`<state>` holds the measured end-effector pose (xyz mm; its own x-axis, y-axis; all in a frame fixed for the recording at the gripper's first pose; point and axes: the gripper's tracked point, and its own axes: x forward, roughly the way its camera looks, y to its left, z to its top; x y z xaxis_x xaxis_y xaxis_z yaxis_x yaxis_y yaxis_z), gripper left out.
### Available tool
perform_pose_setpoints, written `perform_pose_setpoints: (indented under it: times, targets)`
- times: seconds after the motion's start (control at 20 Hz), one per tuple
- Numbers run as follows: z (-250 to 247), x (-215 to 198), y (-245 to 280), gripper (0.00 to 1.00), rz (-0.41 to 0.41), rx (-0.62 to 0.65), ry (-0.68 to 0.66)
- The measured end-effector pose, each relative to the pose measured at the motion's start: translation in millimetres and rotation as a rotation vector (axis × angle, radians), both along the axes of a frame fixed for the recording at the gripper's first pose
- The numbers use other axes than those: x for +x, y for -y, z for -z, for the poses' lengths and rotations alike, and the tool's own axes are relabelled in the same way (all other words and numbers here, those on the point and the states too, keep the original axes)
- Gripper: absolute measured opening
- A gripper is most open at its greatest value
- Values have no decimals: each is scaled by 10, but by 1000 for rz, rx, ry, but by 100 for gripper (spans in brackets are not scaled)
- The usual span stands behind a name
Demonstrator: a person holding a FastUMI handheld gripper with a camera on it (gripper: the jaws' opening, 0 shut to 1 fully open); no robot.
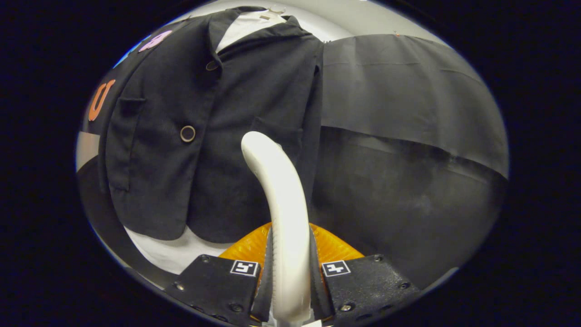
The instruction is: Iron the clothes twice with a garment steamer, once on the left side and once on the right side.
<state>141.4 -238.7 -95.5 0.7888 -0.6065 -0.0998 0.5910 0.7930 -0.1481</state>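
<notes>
Gripper [290,272]: both fingers pressed against the white handle [279,200] of the garment steamer, which rises between them and curves forward; its orange body [333,247] sits just behind the fingertips. Dark jacket [209,136] hangs directly ahead and to the left, handle tip near its right front panel. Jacket's right edge borders plain black cloth [408,113], with open room there. Two buttons [187,133] visible. No legible writing; small collar label [264,17] unreadable.

steamer handle [283,213] between gripper [290,272] fingers, clamped | jacket [204,131] just beyond, hanging
</notes>
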Motion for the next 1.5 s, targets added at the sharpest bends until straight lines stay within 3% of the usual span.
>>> perform_pose_setpoints:
  times: [0.35, 0.75, 1.15, 1.35, 1.5]
  targets:
    - [532, -11, -8, 38, 4, -17, -84]
    - [951, -61, -167, 38, -47, -21, -171]
    - [997, -126, -312, 38, -133, 51, -186]
    - [774, -180, -437, 38, -180, 53, -142]
    - [498, -300, -576, 38, -169, 46, -69]
